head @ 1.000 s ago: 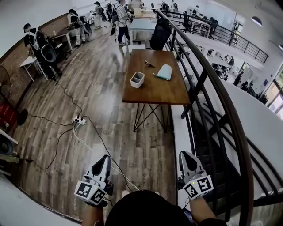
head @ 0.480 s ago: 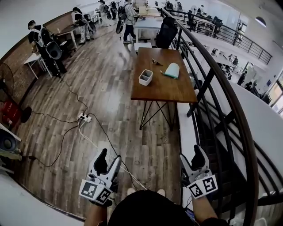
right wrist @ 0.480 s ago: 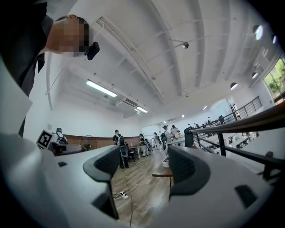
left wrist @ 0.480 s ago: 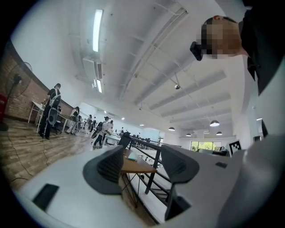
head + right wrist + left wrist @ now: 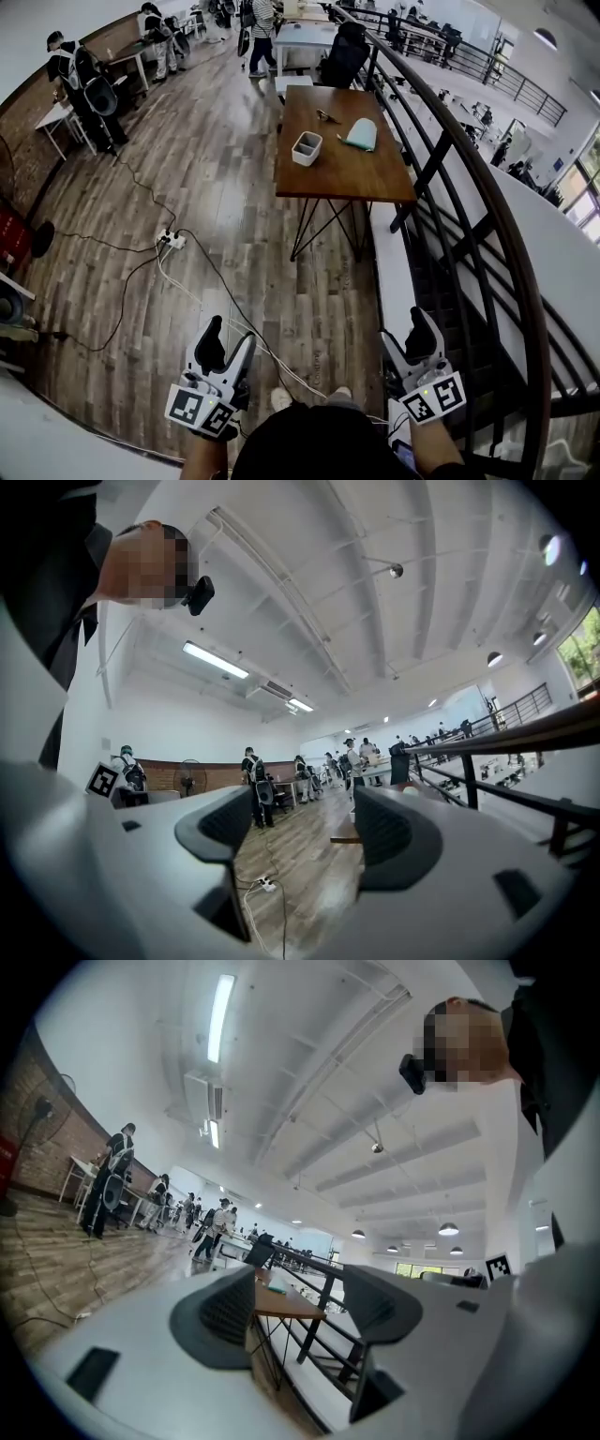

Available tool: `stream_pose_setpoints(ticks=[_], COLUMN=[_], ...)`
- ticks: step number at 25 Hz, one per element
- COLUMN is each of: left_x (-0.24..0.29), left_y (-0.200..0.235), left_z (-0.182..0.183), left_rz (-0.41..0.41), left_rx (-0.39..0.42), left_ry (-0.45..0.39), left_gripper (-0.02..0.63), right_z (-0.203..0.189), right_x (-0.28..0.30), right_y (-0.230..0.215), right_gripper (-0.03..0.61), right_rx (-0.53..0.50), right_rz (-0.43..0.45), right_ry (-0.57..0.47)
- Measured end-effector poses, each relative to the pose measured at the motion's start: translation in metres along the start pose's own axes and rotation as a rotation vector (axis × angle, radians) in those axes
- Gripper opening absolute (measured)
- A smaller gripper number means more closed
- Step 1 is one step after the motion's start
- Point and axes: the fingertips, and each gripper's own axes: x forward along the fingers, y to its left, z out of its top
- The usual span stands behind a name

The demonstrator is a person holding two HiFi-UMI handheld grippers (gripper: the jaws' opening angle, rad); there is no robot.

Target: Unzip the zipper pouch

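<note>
The zipper pouch (image 5: 361, 134), pale teal, lies on the far right part of a wooden table (image 5: 342, 178) well ahead of me. Both grippers are held low and close to my body, far from the table. My left gripper (image 5: 228, 345) is open and its jaws have just been opening, with nothing between them. My right gripper (image 5: 407, 337) is likewise open after opening, and holds nothing. In the left gripper view the left gripper (image 5: 295, 1309) frames the table (image 5: 286, 1305) in its gap. Through the right gripper (image 5: 305, 834), in its own view, I see only floor and distant people.
A white box (image 5: 307, 148) and a small item (image 5: 328, 117) share the table. A black stair railing (image 5: 450, 187) runs along the right. Cables and a power strip (image 5: 169, 241) cross the wooden floor. People (image 5: 80, 80) stand at desks far left, and a black chair (image 5: 345, 56) stands behind the table.
Both grippers' jaws have gone from shut to wide open. Both grippers and the head view have shifted forward a little toward the table.
</note>
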Motion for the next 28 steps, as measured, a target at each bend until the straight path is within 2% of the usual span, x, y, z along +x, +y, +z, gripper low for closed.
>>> stream_pose_setpoints(ticks=[6,13,20,24,28], left_x=[-0.001,0.024,0.093,0.140,0.186], left_y=[0.011,0.016,0.007,0.000,-0.017], left_z=[-0.007,-0.001,0.006,-0.001,-0.011], left_rz=[-0.008,0.018,0.042,0.043,0.032], left_rx=[-0.020,0.009,0.073,0.057,0.029], left_ry=[0.023,0.019,0.005,-0.006,-0.017], left_gripper=[0.285,0.285,0.285,0.285,0.285], right_z=[-0.004,0.003,0.008,0.020,0.027], right_x=[-0.001,0.034,0.080,0.095,0.102], right_y=[-0.011,-0.030,-0.096,-0.138,-0.175], right_gripper=[0.309,0.262,0.250,0.227,0.225], right_rx=[0.010,-0.018,-0.026,0.011,0.018], right_rz=[-0.072,-0.022,0.012,0.010,0.022], right_ry=[0.017,-0.008,-0.022,-0.080,-0.088])
